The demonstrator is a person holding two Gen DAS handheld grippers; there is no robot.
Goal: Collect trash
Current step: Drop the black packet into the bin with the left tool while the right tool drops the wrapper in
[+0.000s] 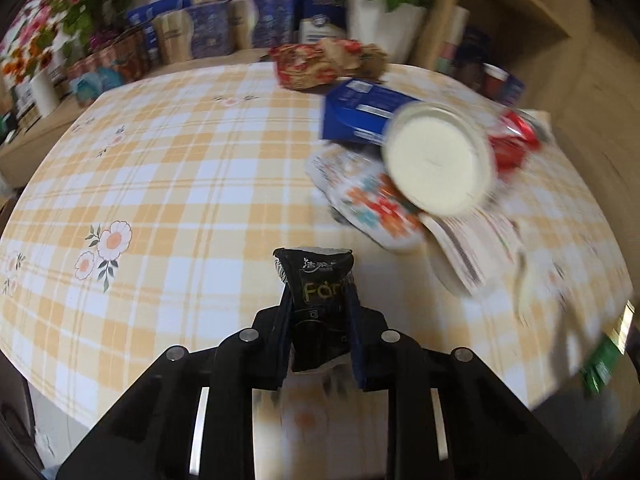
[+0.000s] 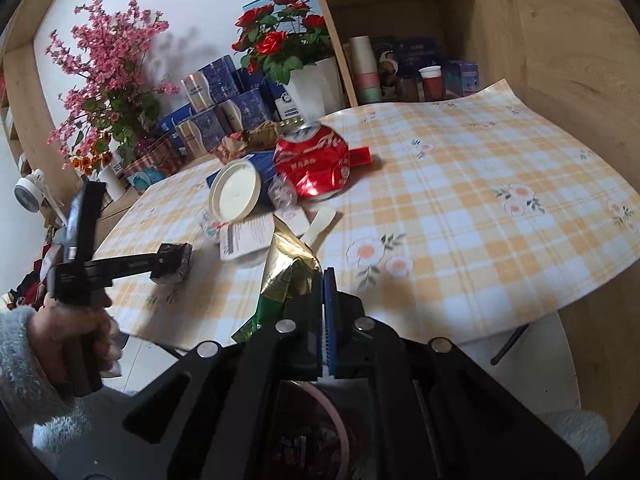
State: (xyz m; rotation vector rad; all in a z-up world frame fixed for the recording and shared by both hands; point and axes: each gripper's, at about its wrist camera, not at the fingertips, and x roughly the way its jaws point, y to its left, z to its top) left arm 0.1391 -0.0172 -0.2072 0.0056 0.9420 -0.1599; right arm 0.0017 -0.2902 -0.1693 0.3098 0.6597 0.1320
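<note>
My left gripper is shut on a black snack wrapper just above the checked tablecloth. In the right wrist view the same left gripper shows at the left with that black wrapper in it. My right gripper is shut on a crumpled gold and green foil wrapper near the table's front edge. Farther back lies a trash pile: a crushed red can, a white round lid, a blue box and printed white packets.
A red-brown crumpled wrapper lies at the table's far side. A white pot of red roses, pink flowers and stacked blue boxes stand behind, with wooden shelves at the right. A hand in a fuzzy grey sleeve holds the left gripper.
</note>
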